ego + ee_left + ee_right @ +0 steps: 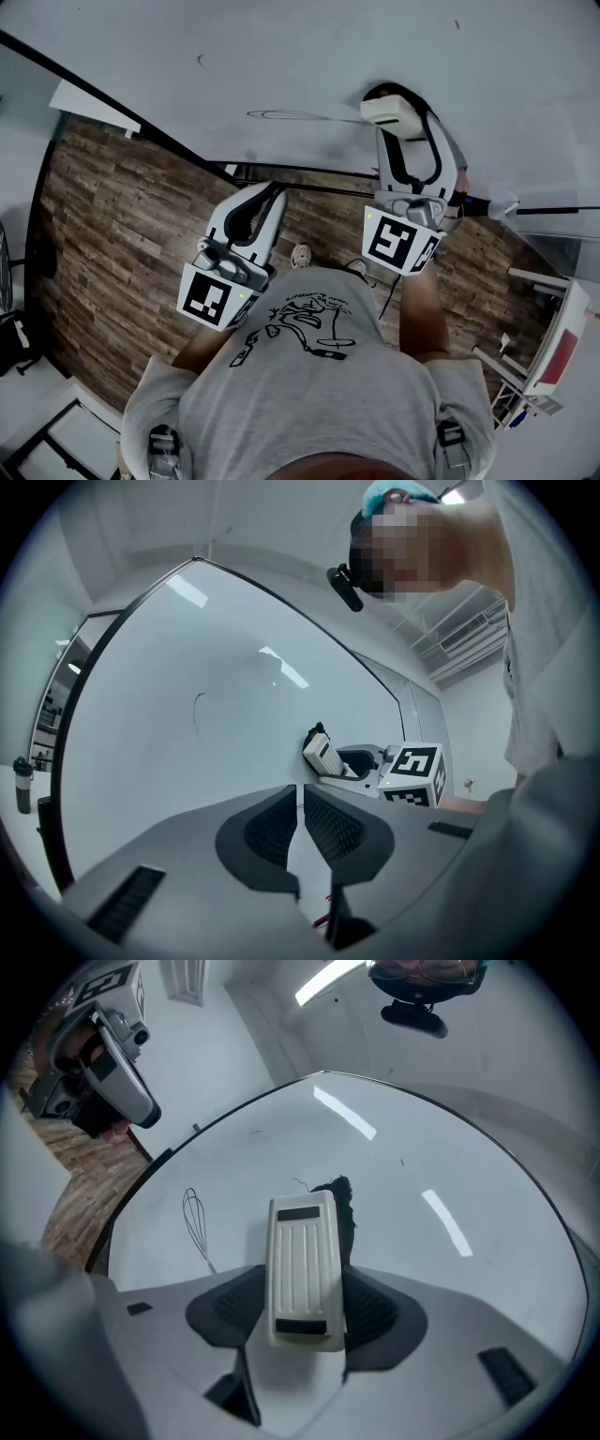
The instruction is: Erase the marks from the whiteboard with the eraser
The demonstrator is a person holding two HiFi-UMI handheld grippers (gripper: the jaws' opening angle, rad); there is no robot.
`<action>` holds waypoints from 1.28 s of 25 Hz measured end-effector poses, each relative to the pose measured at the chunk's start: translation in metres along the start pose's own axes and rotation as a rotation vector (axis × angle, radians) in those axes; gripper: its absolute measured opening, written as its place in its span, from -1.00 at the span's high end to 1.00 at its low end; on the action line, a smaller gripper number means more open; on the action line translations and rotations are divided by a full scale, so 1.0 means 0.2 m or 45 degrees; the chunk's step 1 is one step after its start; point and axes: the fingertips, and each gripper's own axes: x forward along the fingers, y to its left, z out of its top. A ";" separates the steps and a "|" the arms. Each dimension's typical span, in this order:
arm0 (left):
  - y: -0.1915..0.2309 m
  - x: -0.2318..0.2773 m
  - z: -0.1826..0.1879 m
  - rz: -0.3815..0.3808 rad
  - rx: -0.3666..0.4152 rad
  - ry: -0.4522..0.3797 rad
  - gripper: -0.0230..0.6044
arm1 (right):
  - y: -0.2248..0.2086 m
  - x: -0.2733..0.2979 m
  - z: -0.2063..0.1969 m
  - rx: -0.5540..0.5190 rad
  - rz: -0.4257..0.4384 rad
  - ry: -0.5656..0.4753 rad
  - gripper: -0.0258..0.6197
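Note:
The whiteboard [281,56] fills the top of the head view. On it is a thin black loop-shaped mark [281,115], which shows as a whisk-like scribble [195,1222] in the right gripper view. My right gripper [401,127] is shut on the cream eraser [392,110], held against the board to the right of that mark. The eraser [302,1269] sits between the jaws with its dark felt [339,1202] toward the board. My left gripper [271,191] hangs lower, off the board, its jaws closed on nothing [302,803]. A faint short stroke [198,705] shows on the board.
Wood floor [112,216] lies below the board's black bottom frame [300,183]. The person's shoes [302,255] stand near the frame. A white stand with a black rod [506,204] is at the right. A dark bottle [22,782] stands far left in the left gripper view.

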 end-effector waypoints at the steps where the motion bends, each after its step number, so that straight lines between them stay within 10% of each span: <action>1: 0.01 0.00 -0.01 0.005 0.001 0.005 0.80 | 0.01 0.01 0.00 -0.008 -0.001 0.005 0.12; 32: 0.00 -0.01 -0.01 0.020 -0.001 0.010 0.80 | 0.25 0.04 -0.06 -0.118 -0.007 -0.024 0.12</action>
